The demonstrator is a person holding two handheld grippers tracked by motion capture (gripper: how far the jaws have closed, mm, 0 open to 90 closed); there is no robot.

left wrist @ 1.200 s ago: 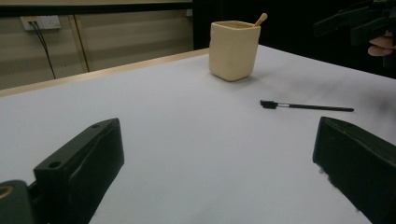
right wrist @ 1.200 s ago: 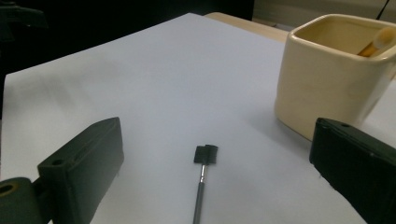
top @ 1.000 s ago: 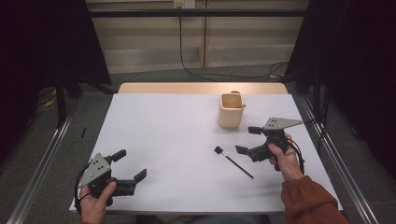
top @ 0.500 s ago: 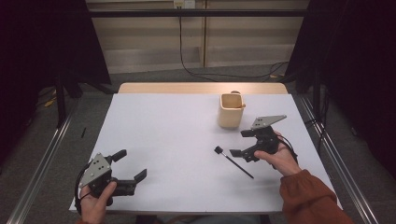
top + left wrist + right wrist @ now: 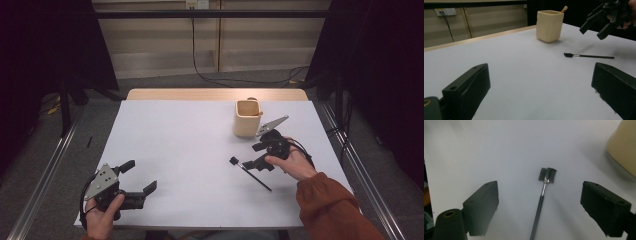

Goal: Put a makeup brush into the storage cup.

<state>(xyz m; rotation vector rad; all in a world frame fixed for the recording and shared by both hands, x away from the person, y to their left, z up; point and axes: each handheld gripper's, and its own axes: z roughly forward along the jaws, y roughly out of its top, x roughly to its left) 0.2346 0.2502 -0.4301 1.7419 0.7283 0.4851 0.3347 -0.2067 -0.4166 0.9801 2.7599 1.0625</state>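
A thin black brush [image 5: 261,183] lies flat on the white table [image 5: 190,140], its flat head pointing left. My right gripper [image 5: 254,155] hovers just above its handle, pointing left and down. In the right gripper view the brush [image 5: 543,192] lies between the open jaws, and the pads do not touch it. These jaws have just been closing a little. A beige cup [image 5: 247,118] with a wooden stick in it stands behind. My left gripper [image 5: 140,176] rests open at the near left corner with nothing in it. It looks toward the brush [image 5: 589,56], the cup [image 5: 549,26] and the right gripper [image 5: 596,26].
The cup [image 5: 624,147] stands close to the right gripper's far side. A wooden strip [image 5: 215,94] runs along the table's far edge. Metal rails [image 5: 350,155] flank the table, and cables lie on the floor behind it.
The right gripper has moved left and slightly down, from beside the brush's handle end to over the handle. The left gripper has stayed put.
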